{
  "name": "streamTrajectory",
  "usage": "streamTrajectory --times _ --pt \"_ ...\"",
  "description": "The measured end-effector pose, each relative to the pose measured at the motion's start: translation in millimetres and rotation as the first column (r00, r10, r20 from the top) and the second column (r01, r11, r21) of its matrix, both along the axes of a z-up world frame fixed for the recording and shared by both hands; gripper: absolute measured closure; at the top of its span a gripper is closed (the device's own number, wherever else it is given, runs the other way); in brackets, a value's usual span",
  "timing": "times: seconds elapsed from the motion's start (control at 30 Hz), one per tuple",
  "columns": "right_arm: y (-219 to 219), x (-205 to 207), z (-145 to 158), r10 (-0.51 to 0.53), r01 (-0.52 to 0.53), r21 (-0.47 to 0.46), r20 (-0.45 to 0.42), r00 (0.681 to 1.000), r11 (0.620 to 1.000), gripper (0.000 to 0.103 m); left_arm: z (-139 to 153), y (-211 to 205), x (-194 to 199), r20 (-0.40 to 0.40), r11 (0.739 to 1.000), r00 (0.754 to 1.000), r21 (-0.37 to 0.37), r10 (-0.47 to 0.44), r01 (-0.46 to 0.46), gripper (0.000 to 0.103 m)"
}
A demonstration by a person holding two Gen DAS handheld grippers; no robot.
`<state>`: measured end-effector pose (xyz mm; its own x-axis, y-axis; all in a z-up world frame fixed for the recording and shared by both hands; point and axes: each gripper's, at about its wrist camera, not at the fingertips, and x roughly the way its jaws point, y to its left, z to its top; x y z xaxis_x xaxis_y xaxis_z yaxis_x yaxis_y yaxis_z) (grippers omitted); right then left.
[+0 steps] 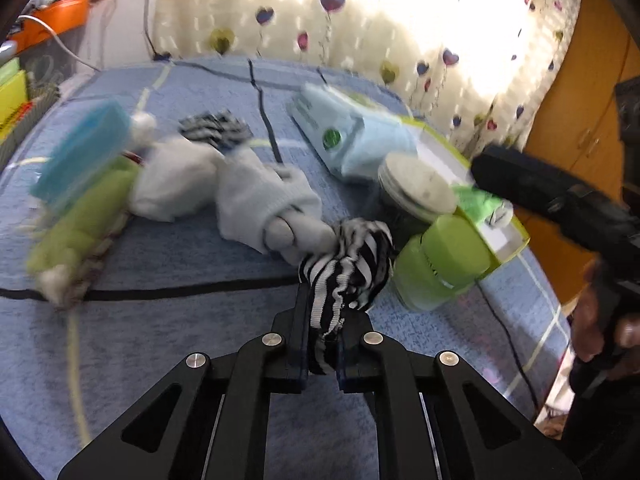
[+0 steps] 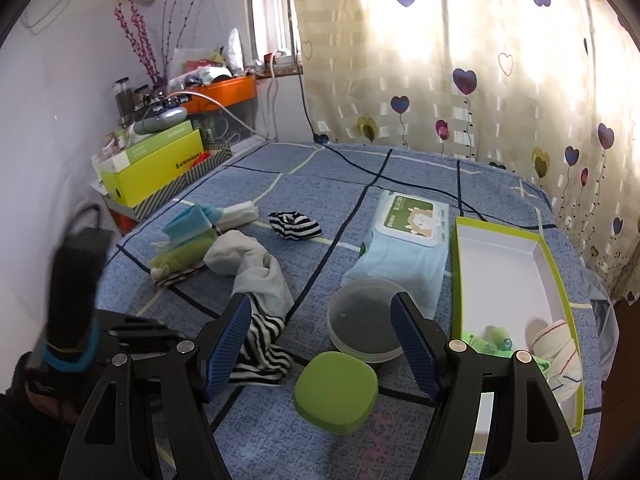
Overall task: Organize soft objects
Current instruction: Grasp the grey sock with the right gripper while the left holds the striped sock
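Left claw (image 1: 322, 320) is clamped on the striped sock (image 1: 348, 256), which lies on the bed (image 1: 160, 340) just left of the green jar (image 1: 444, 260). Right claw (image 2: 322, 344) stands open and empty above the jar; the box (image 2: 516, 264) lies right of the jar, rolled socks inside.

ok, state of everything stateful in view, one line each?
left gripper: shut on striped sock
right gripper: open, nothing between the pads
wet wipes pack: lid closed
green-rimmed box: open, socks inside
green container: lid on
clear tub: lid on
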<state>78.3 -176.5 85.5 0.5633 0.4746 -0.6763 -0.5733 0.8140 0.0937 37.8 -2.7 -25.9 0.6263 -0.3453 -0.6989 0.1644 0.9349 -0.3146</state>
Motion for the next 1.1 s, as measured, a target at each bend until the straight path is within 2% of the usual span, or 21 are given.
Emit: streamTrajectory --times 0.17,0.5,0.73,0.97,1.0,1.07,1.1 --pt "19 1 -3 0.045 -0.045 -0.012 -0.008 0.999 0.999 0.031 20 29 -16 0.071 0.997 0.994 -0.013 0.082 -0.081 0.093" --pt "64 15 -23 0.109 -0.112 -0.023 -0.098 0.989 0.993 0.031 32 81 -35 0.118 0.978 0.971 -0.049 0.209 -0.204 0.093" --pt "101 19 -43 0.15 -0.157 -0.031 -0.164 0.975 0.987 0.031 29 113 -35 0.11 0.953 0.948 -0.094 0.299 -0.289 0.093" --pt "129 32 -62 0.126 -0.145 -0.083 -0.2 0.972 0.986 0.031 24 132 -35 0.102 0.936 0.935 -0.141 0.339 -0.324 0.093" --pt "131 34 -65 0.121 -0.142 -0.091 -0.205 0.971 0.986 0.032 23 133 -34 0.101 0.934 0.934 -0.145 0.342 -0.326 0.093" --pt "133 36 -70 0.11 -0.134 -0.106 -0.208 0.972 0.985 0.053 23 136 -33 0.099 0.931 0.932 -0.153 0.348 -0.331 0.093" --pt "134 37 -71 0.109 -0.134 -0.107 -0.209 0.972 0.985 0.056 23 137 -32 0.101 0.93 0.931 -0.153 0.35 -0.333 0.093"
